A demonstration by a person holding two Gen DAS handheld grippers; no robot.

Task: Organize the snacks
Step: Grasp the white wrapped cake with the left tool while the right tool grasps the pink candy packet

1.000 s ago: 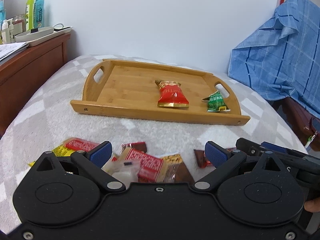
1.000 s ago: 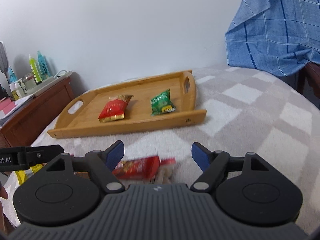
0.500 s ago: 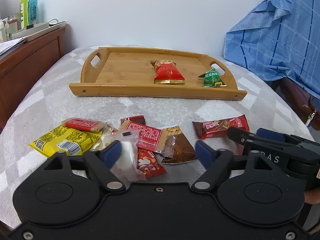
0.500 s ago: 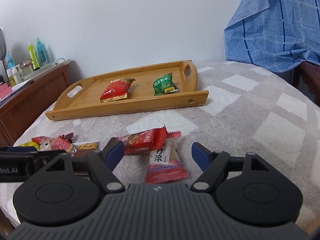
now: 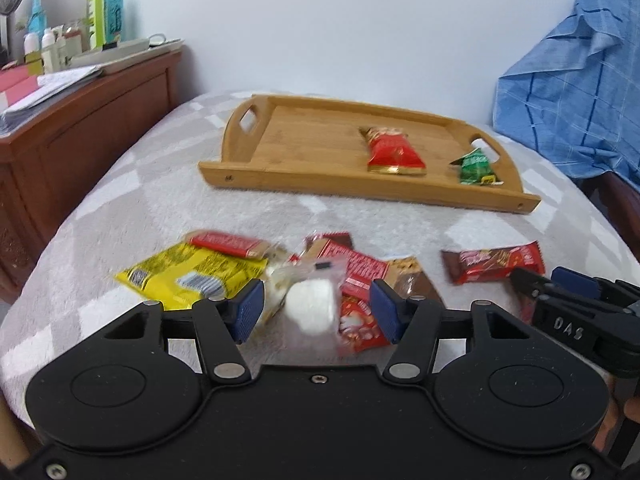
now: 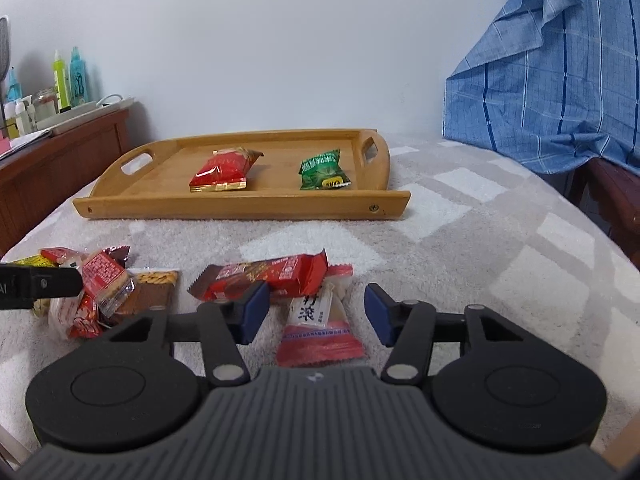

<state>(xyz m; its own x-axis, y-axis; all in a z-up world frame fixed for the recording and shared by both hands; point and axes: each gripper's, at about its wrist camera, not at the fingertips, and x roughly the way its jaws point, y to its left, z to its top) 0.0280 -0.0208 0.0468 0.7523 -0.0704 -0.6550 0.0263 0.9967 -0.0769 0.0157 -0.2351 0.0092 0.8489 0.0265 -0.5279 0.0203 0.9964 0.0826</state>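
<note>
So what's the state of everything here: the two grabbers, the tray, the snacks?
Left gripper: open, jaws either side of a clear packet with a white sweet.
Right gripper: open, over a pink-and-white packet.
Wooden tray: flat on the blanket, holding two packets.
Red packet: sealed, lying in the tray.
Green packet: sealed, lying in the tray.
Yellow packet: on the blanket, outside the tray.

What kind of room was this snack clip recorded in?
Probably a bedroom. The snacks and wooden tray lie on a soft checked blanket, seemingly on a bed. Beside it stands a wooden dresser holding toiletry bottles, and a blue checked cloth is draped at right.
</note>
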